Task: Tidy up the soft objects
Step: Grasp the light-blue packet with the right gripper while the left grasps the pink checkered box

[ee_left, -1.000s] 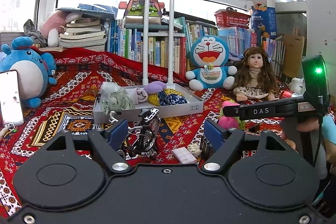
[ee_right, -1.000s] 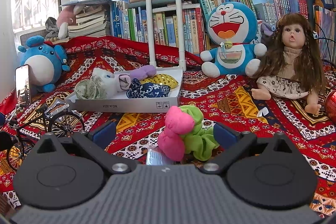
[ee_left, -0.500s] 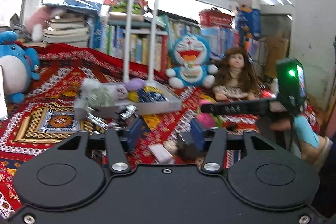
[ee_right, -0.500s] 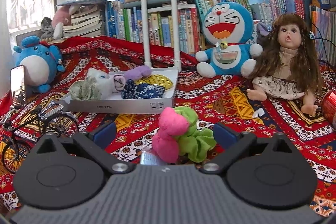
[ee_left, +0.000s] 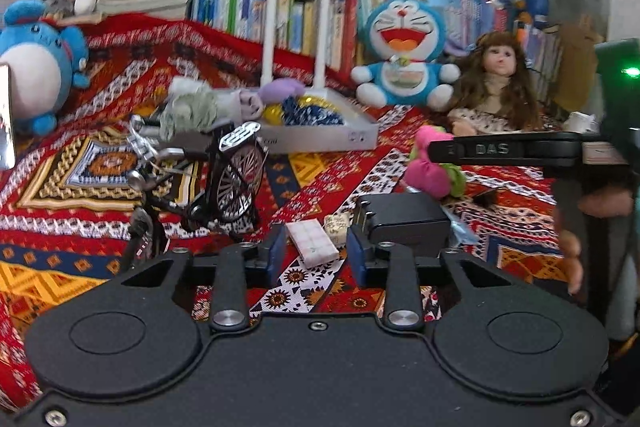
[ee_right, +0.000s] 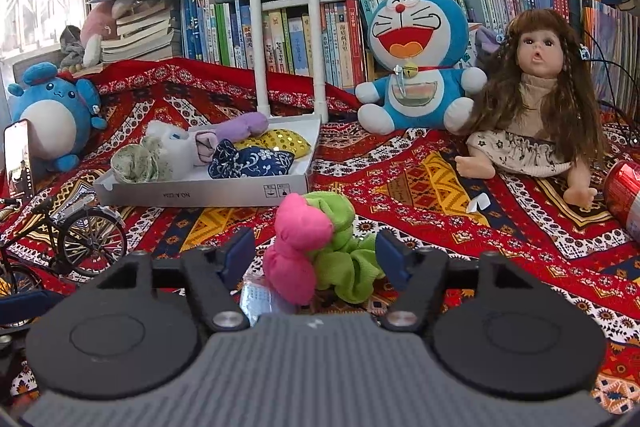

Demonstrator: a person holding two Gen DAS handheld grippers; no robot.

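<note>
Closing jaws flank scrunchies [ee_right: 320, 251], perhaps untouched

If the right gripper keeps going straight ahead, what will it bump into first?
Probably the pink bundle and the green scrunchie beside it: both already sit between the closing fingers of the right gripper. The white tray lies further on, though depth is hard to judge.

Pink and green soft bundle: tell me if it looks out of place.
Yes. The pink and green soft bundle lies loose on the patterned cloth in front of the white tray, while the other soft items sit inside that tray. The right gripper straddles it, jaws closing.
</note>
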